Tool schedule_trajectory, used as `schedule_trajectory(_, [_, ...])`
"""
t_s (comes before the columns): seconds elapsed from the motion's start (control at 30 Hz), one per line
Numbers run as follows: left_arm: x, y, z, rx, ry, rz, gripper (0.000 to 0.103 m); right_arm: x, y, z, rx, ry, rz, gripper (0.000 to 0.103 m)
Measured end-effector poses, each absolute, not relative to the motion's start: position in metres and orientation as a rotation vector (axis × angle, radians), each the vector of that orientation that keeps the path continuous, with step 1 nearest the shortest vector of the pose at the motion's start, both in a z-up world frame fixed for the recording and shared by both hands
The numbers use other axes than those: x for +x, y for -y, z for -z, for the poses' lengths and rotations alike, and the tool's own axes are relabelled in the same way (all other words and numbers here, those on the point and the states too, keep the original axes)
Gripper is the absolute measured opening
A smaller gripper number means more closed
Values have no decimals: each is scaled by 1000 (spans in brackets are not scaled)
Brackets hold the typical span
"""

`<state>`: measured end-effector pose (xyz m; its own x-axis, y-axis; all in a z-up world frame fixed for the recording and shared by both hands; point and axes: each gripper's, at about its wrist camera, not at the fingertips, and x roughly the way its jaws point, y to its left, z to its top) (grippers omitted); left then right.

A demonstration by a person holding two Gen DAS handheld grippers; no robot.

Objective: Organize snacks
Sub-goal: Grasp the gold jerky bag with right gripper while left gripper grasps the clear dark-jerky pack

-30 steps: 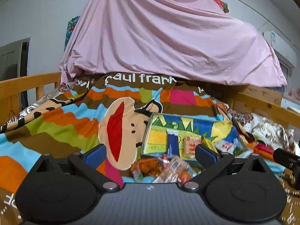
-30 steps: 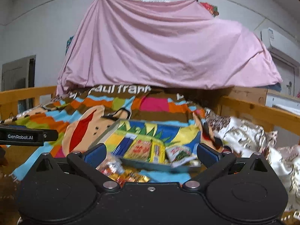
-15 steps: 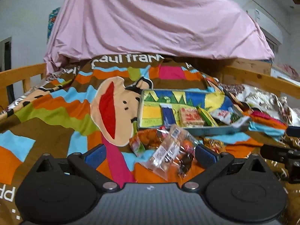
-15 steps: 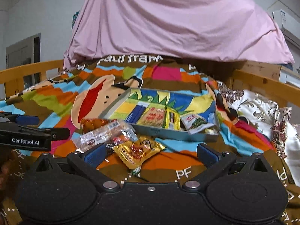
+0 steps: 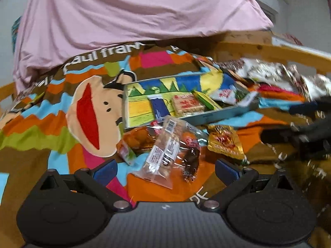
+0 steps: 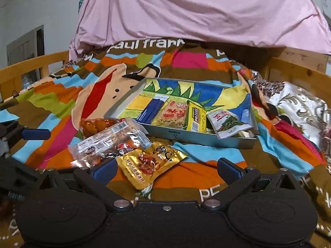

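**Snack tray on the striped blanket, loose packets in front of it**

On the striped cartoon blanket (image 6: 186, 171) sits a shallow grey metal tray (image 6: 198, 139), its floor printed with a bright painted scene. All places below are told from this tray.

Tray contents, left to right in the right wrist view:
- dark blue packet (image 6: 152, 110), lying lengthwise along the painted floor
- tan cracker packet with red characters (image 6: 170, 114), just beside the blue one
- yellow packet (image 6: 196, 115), touching the cracker packet's right edge
- white-and-green pouch (image 6: 227, 125), propped over the tray's near right corner, tilted

The tray's left part is bare painted floor.

Outside the tray, against its near left corner, a loose heap:
- clear packet with a barcode label (image 5: 165, 150), uppermost, reaching toward the camera
- orange crinkled packet (image 5: 136, 137), under and left of the clear one, nearest the tray wall
- gold foil packet (image 6: 151, 163), right of the clear one, lying flat just in front of the tray's near wall

Left gripper (image 5: 166, 168): fingers spread wide, nothing between them. The clear packet lies in the gap ahead of the tips, not touched.

Right gripper (image 6: 167, 166): fingers spread wide, empty. The gold foil packet lies between the two tips, nearer the left-hand pad; contact cannot be told.

Behind the tray, a pink sheet (image 6: 206, 10) drapes over something bulky. A wooden rail (image 6: 300, 74) runs right of the tray, with patterned white-and-brown fabric (image 6: 293, 103) bunched along it.
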<state>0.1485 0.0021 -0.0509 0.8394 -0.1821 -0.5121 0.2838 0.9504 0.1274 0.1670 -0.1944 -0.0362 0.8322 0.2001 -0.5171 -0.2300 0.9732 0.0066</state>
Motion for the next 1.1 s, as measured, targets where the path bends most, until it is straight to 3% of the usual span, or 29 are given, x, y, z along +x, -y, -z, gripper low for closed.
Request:
schedule_trajectory(0.63, [152, 40, 75, 459, -556, 427, 103, 262, 174, 67, 98, -734, -258, 102])
schedule_trajectory(0.87, [165, 46, 79, 430, -617, 437, 103, 261, 188, 74, 124, -766, -235, 72])
schedule_trajectory(0.93, [167, 48, 80, 431, -622, 437, 103, 259, 199, 73, 156, -778, -232, 59])
schedule_trajectory(1.0, [168, 50, 81, 438, -624, 436, 103, 255, 209, 72, 175, -794, -229, 53])
schedule_trajectory(1.1, [168, 53, 81, 452, -626, 432, 103, 249, 221, 73, 192, -823, -252, 53])
